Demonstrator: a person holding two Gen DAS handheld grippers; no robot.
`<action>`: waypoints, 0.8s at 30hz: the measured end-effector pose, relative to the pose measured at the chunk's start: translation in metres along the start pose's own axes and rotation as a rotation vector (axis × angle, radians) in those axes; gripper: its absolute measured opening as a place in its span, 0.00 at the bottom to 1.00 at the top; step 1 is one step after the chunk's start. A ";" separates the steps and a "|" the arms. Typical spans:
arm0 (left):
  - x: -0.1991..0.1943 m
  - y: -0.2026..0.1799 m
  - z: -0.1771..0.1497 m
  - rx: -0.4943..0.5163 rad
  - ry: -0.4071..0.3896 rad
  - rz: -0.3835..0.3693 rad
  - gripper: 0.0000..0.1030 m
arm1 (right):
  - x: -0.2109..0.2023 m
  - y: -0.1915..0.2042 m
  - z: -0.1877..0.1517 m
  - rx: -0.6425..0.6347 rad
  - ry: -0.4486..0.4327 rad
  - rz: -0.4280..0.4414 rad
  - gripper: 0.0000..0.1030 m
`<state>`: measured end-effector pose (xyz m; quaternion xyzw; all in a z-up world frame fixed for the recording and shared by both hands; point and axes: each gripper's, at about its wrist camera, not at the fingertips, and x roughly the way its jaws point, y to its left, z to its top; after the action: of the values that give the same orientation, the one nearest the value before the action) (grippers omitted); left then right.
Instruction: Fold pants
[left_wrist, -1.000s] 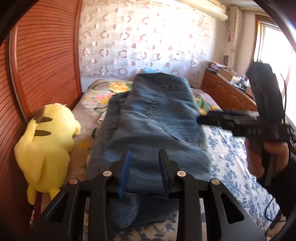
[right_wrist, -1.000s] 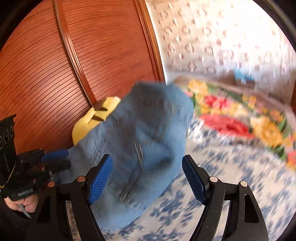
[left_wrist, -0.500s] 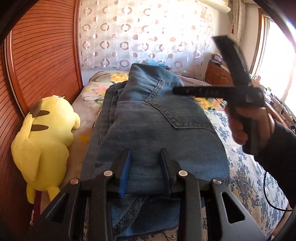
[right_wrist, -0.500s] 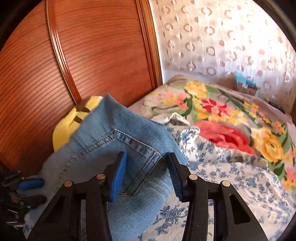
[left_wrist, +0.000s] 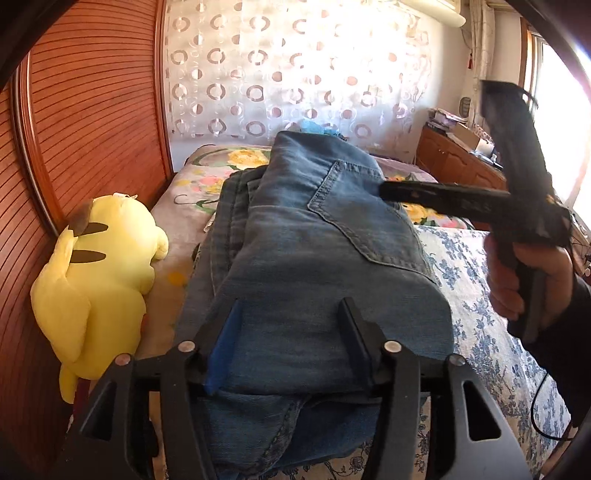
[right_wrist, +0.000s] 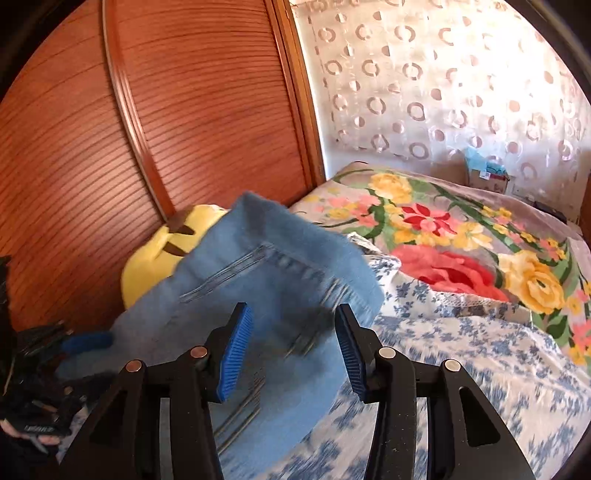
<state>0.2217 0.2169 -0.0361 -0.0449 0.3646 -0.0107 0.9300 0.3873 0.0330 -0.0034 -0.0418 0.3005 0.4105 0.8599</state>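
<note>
one pants (left_wrist: 317, 258), one plush toy (left_wrist: 99, 266), seemingly

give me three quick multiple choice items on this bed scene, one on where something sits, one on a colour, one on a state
1. Where does the yellow plush toy lie?
A. Between the folded blue denim pants and the ribbed wooden headboard
B. On top of the pants
C. On the wooden dresser

2. What colour are the pads on the right gripper?
A. Red
B. Blue
C. Yellow

3. How do the pants lie on the floral-print bed?
A. Spread flat in one layer
B. Rolled into a tube
C. Folded over, layers stacked

Answers:
1. A: the left wrist view shows the toy against the headboard, beside the denim.
2. B: both ribbed pads show blue in the right wrist view.
3. C: a pocketed upper layer rests on more denim beneath, seen past the left gripper, whose jaws are opening.
</note>
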 end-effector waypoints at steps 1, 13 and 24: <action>-0.002 -0.001 0.000 0.004 -0.001 0.003 0.59 | -0.005 0.002 -0.004 -0.003 -0.004 0.001 0.47; -0.032 -0.022 0.000 0.040 -0.070 0.011 0.76 | -0.082 0.024 -0.055 0.009 -0.024 -0.034 0.47; -0.049 -0.066 -0.004 0.097 -0.112 -0.040 0.88 | -0.151 0.024 -0.089 0.034 -0.071 -0.123 0.47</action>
<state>0.1834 0.1536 0.0002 -0.0078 0.3103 -0.0442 0.9496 0.2536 -0.0826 0.0116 -0.0311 0.2738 0.3528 0.8942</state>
